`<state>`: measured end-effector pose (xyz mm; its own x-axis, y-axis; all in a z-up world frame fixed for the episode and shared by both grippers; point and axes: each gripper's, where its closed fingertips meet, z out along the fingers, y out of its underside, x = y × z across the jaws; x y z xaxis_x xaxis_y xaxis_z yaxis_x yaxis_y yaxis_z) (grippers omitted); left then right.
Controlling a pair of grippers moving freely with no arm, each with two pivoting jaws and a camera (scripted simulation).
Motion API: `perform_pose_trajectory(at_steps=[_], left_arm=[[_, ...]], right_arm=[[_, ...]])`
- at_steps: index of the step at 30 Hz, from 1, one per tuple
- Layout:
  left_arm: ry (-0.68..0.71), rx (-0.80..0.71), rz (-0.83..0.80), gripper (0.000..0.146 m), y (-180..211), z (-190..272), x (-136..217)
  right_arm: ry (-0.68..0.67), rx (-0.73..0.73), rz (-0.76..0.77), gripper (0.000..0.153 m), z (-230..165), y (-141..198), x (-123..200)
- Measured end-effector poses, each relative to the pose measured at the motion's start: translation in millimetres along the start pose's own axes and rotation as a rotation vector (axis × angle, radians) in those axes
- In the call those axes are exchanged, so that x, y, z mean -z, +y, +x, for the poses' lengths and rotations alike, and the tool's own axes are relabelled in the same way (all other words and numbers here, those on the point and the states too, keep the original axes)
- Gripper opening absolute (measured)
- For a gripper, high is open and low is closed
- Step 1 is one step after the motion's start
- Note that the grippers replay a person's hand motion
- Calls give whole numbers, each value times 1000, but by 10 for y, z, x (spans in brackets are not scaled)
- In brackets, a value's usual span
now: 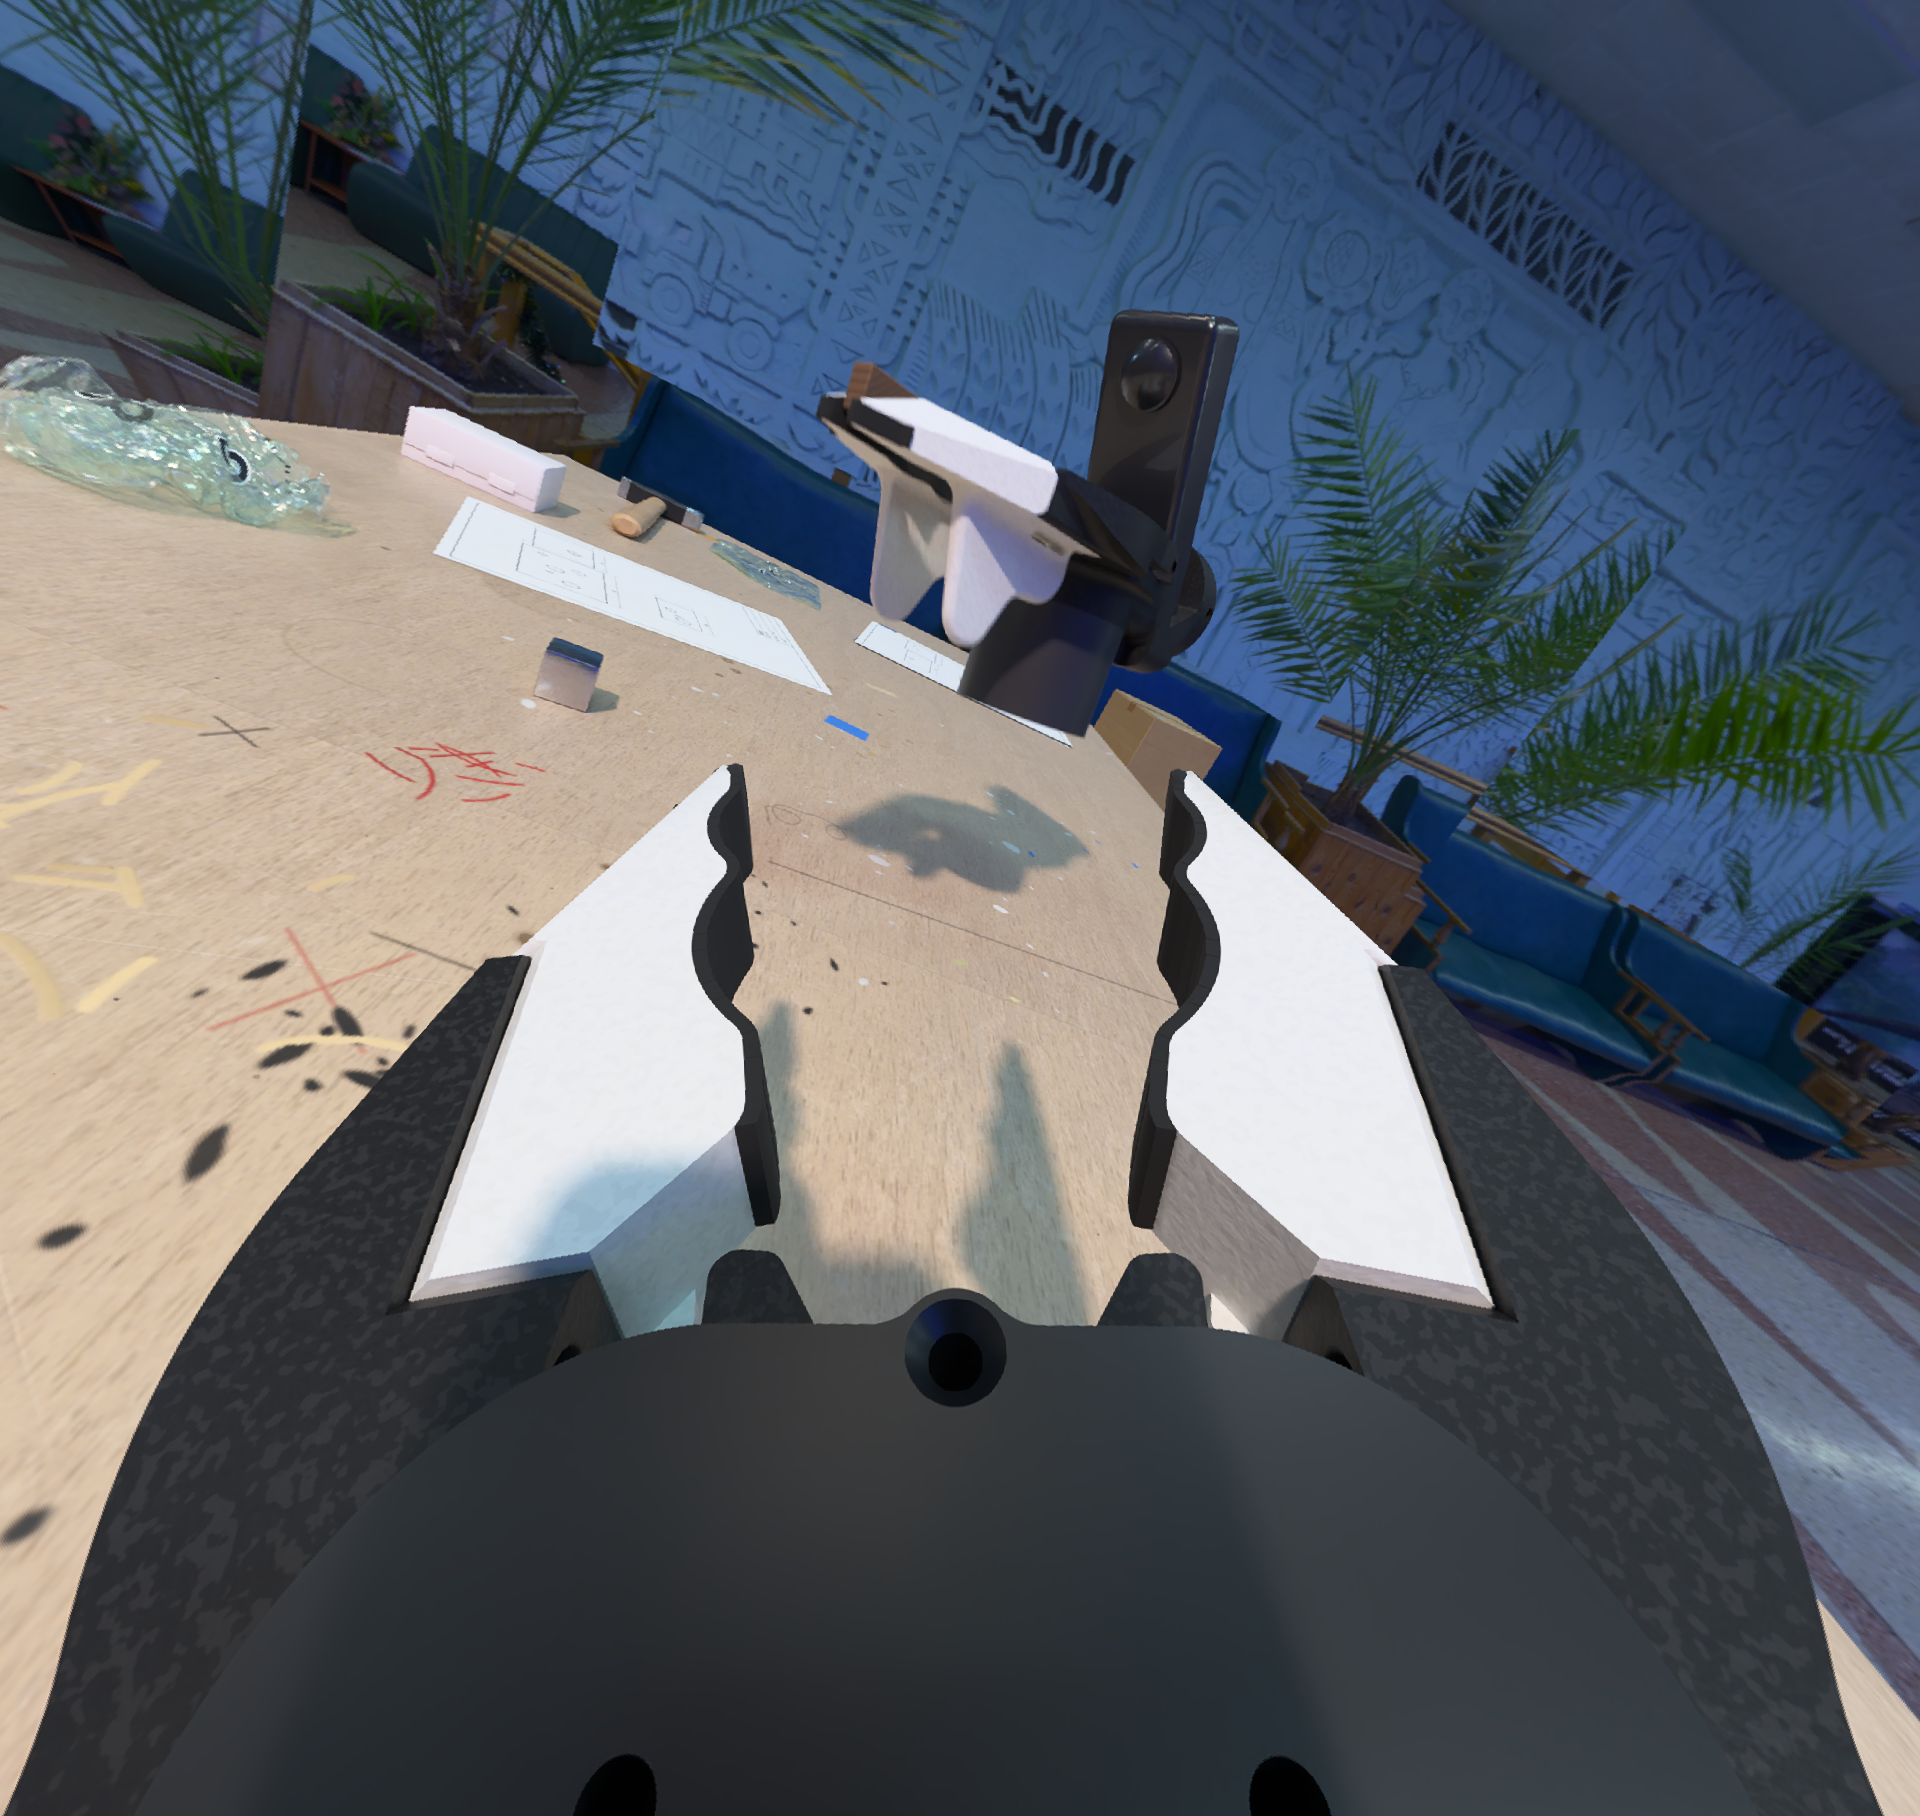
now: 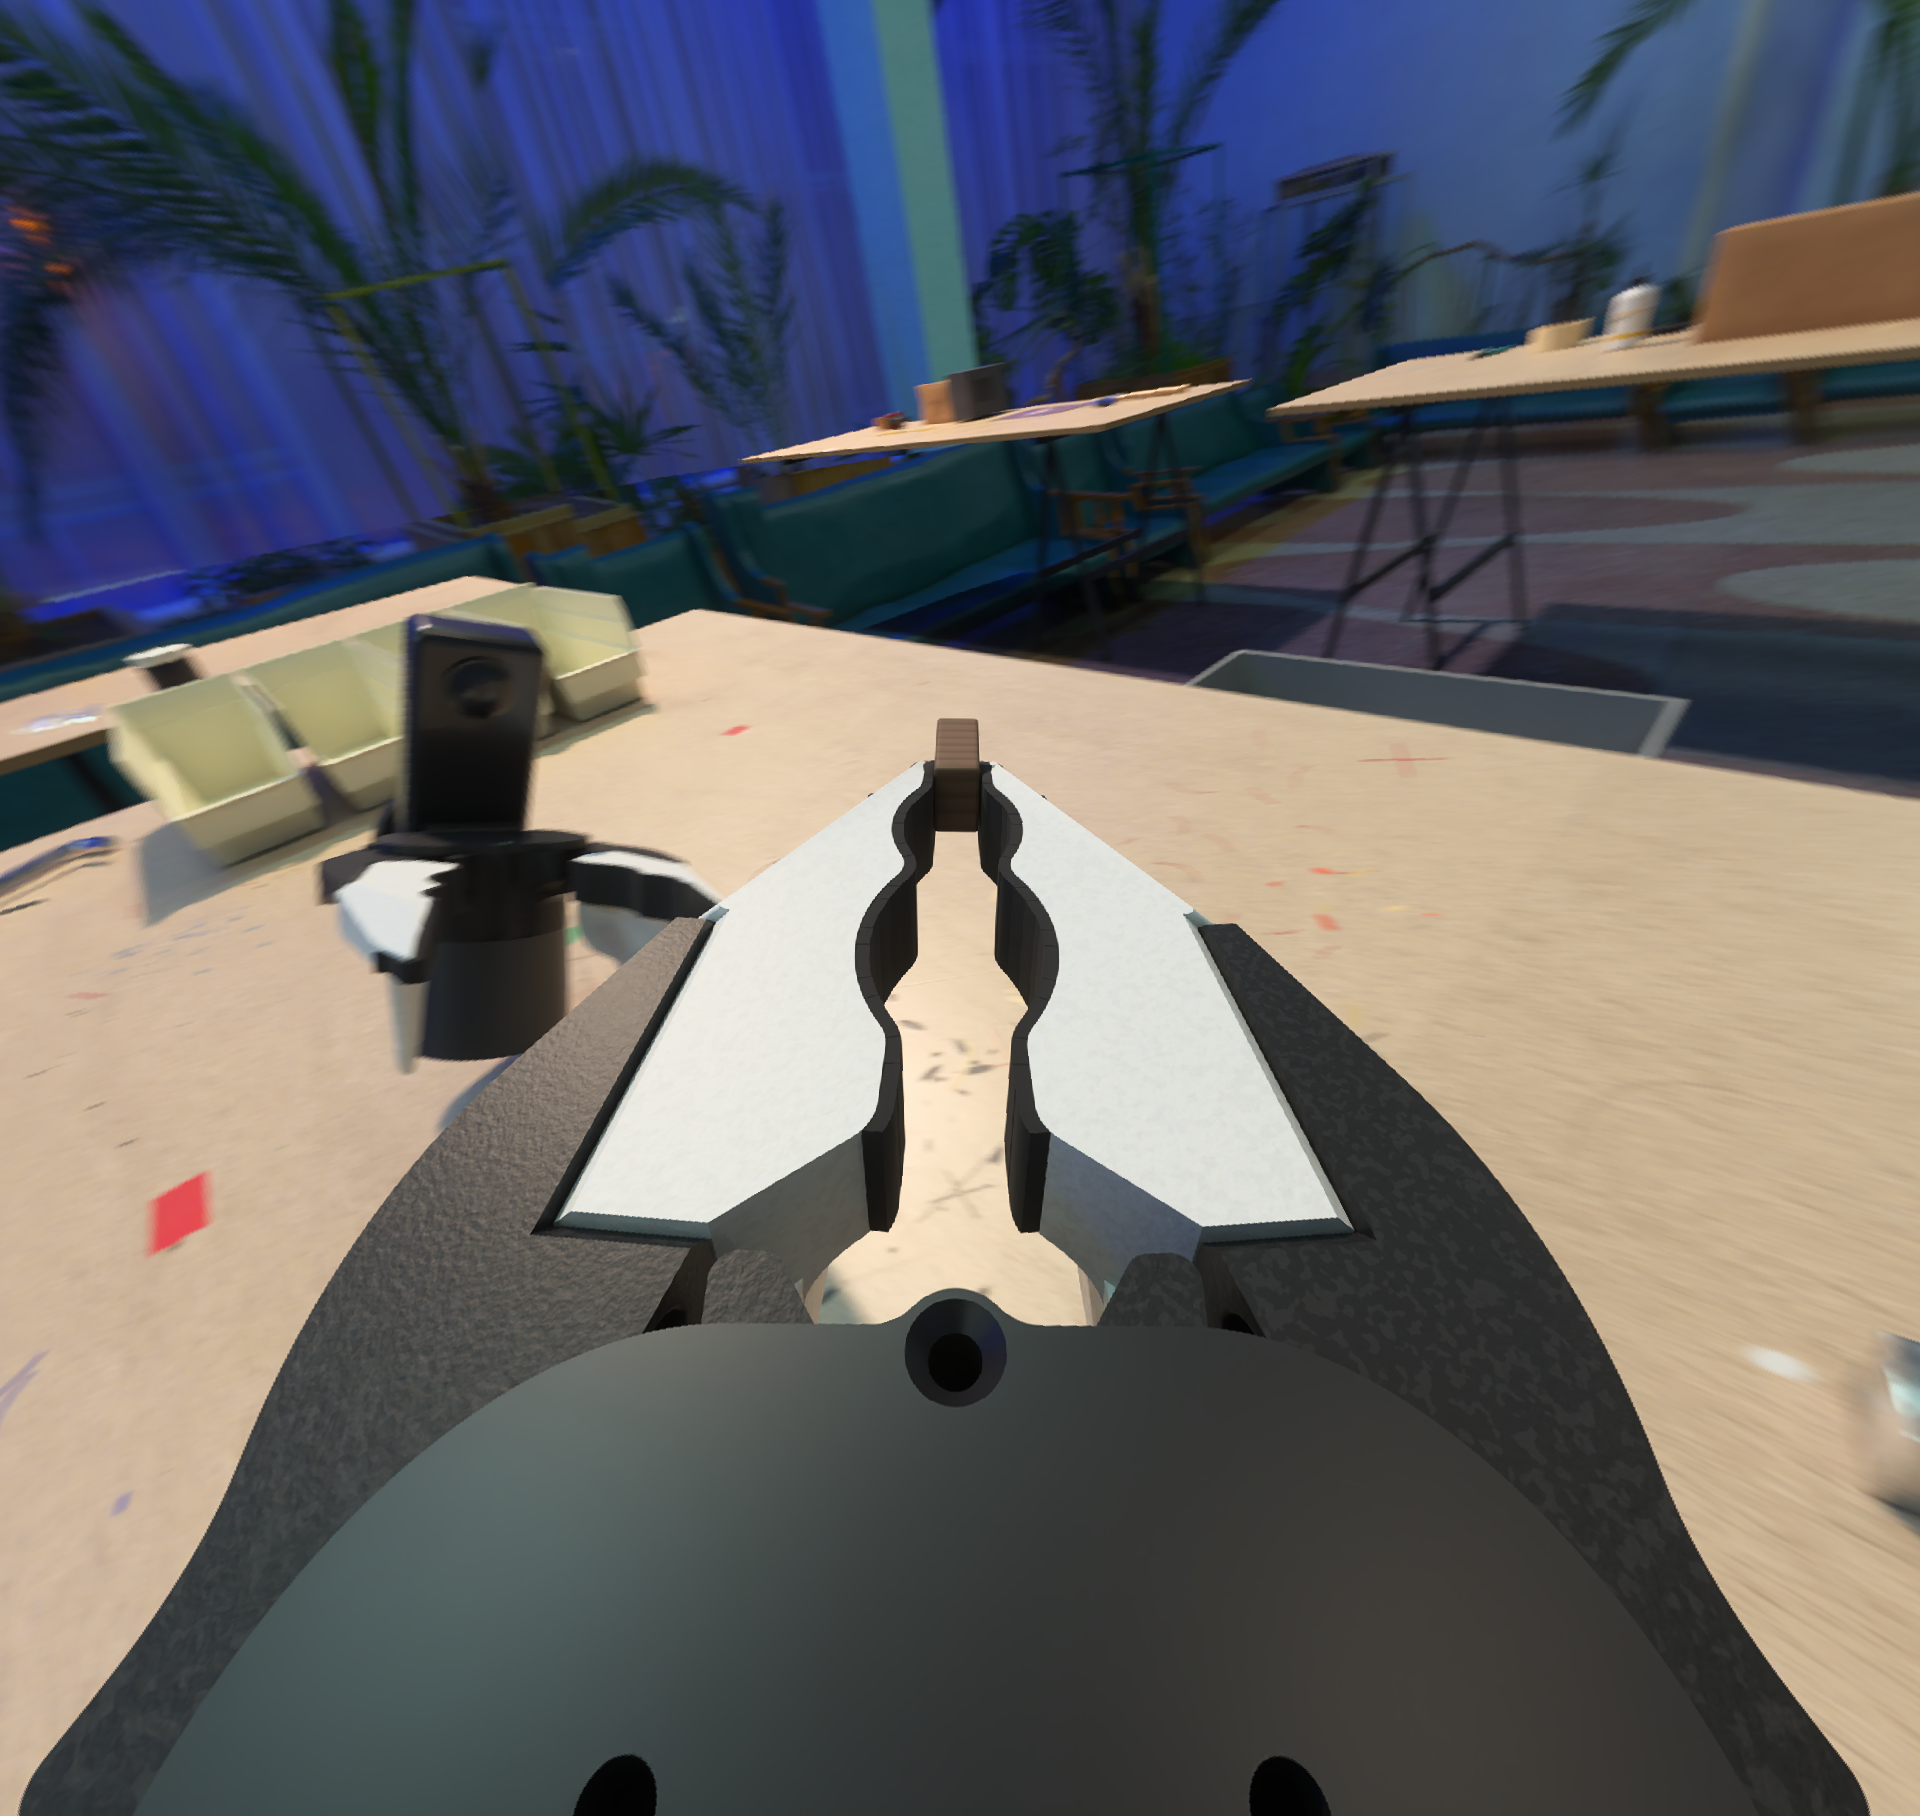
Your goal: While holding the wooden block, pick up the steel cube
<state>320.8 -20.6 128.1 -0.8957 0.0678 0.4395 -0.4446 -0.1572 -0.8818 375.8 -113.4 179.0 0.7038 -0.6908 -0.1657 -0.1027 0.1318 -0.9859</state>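
On the pale, paint-flecked wooden bench [image 1: 260, 623], the small shiny steel cube [image 1: 568, 673] sits alone, left of and beyond the left claw [image 1: 951, 779], whose white fingers with wavy black pads stand wide apart over bare wood. Right of the cube and raised above the bench, the right claw [image 2: 956, 774] pinches the brown, grained wooden block [image 2: 957, 774] at its tips.

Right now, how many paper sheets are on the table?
2. A large sheet lies beyond the steel cube; a smaller sheet sits right of it, partly hidden behind the right gripper. More may be hidden.
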Motion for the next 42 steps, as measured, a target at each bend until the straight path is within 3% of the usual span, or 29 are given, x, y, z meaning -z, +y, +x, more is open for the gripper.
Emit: perform_pose_trajectory(at_steps=[5,9,14,18,23,26,28,33,37,42], left_arm=[[11,22,2,80,1,4,2],[8,8,-2,80,5,14,-2],[-75,-92,-52,75,-12,-68,-65],[-148,-218,-165,75,-181,-114,-442],[-115,-167,-162,73,-140,-121,-1479],[-326,-342,-233,76,57,-665,-1899],[-453,-407,-277,75,159,-1061,-2045],[-503,-273,-493,70,522,-1637,-2310],[-452,-338,-538,64,496,-1826,-2433],[-408,-264,-667,61,627,-1925,-2458]], right_arm=[[234,47,46,7,685,-308,438],[398,43,50,7,1280,-326,738],[446,43,25,7,1648,-263,812],[409,61,56,7,1719,-362,877],[369,65,150,7,1688,-521,1085],[367,49,213,7,1687,-594,1244],[369,39,231,7,1702,-603,1317],[342,30,274,7,1666,-633,1376],[335,42,298,7,1630,-684,1425],[329,46,307,7,1608,-709,1456]])
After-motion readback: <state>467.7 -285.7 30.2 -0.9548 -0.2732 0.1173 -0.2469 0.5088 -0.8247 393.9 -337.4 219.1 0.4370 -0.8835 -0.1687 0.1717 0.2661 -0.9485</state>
